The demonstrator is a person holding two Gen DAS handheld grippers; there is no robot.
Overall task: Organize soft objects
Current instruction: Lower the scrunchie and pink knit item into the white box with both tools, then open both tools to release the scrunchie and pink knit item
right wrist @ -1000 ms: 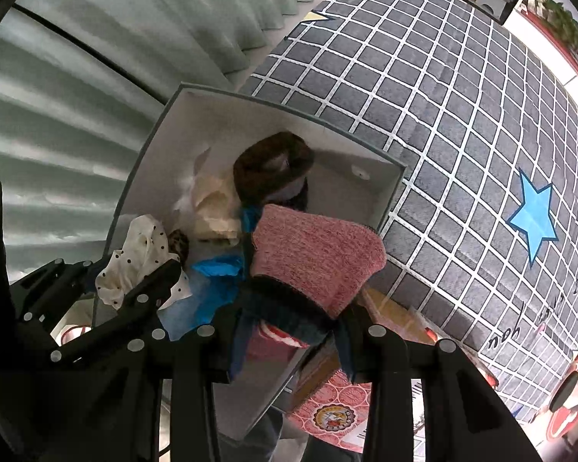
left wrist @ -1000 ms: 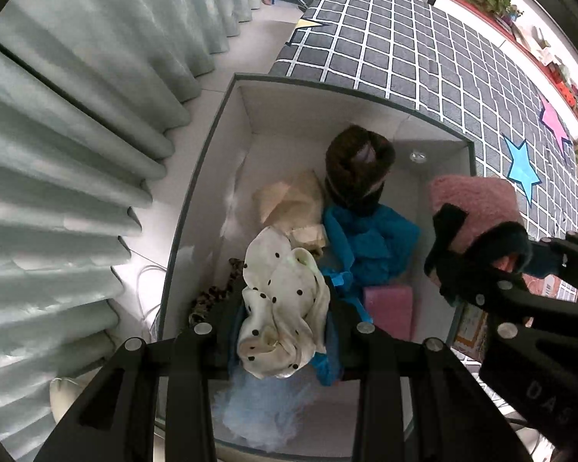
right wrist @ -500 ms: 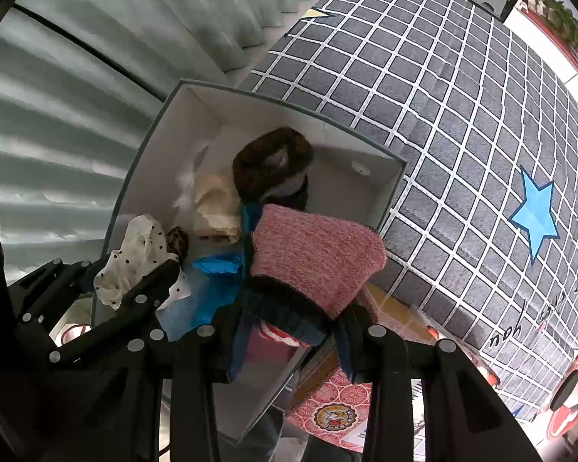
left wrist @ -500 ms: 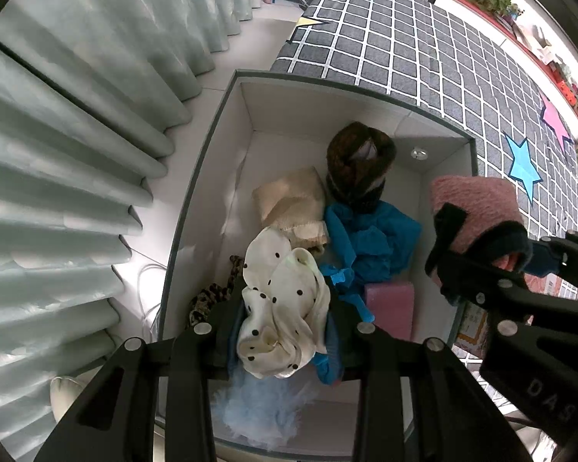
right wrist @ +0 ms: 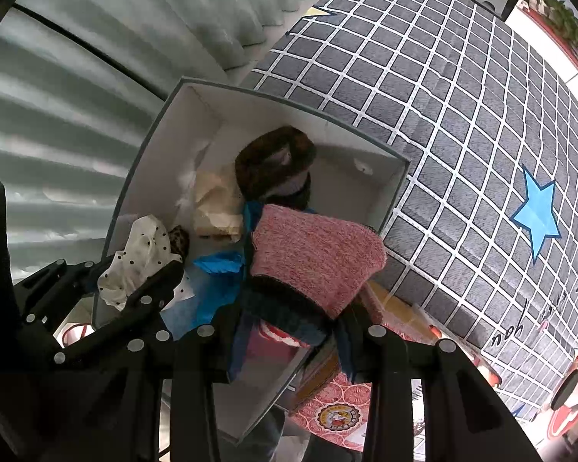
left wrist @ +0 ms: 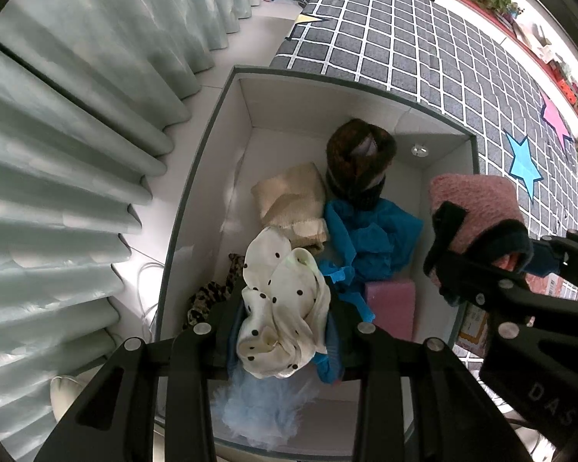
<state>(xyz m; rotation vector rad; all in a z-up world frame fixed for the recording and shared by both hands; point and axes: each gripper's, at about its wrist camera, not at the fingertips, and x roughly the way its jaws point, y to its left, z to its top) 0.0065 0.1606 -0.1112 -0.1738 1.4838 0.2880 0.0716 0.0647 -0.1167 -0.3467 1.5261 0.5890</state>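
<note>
Now both grippers hang loaded over the white box [left wrist: 212, 123] — the drop-in step, by the look of it.

Left gripper [left wrist: 285, 319] is clamped on a polka-dot cloth [left wrist: 285, 300], bunched between its fingers above the box's near end; right gripper [right wrist: 289, 308] pinches a pink knit piece [right wrist: 316, 250] by its dark cuff, over the box's right wall beside the checked bedspread [right wrist: 424, 96]. Next call, I'd judge — lower each inside, past the blue cloth [left wrist: 370, 231], then let go.
</note>
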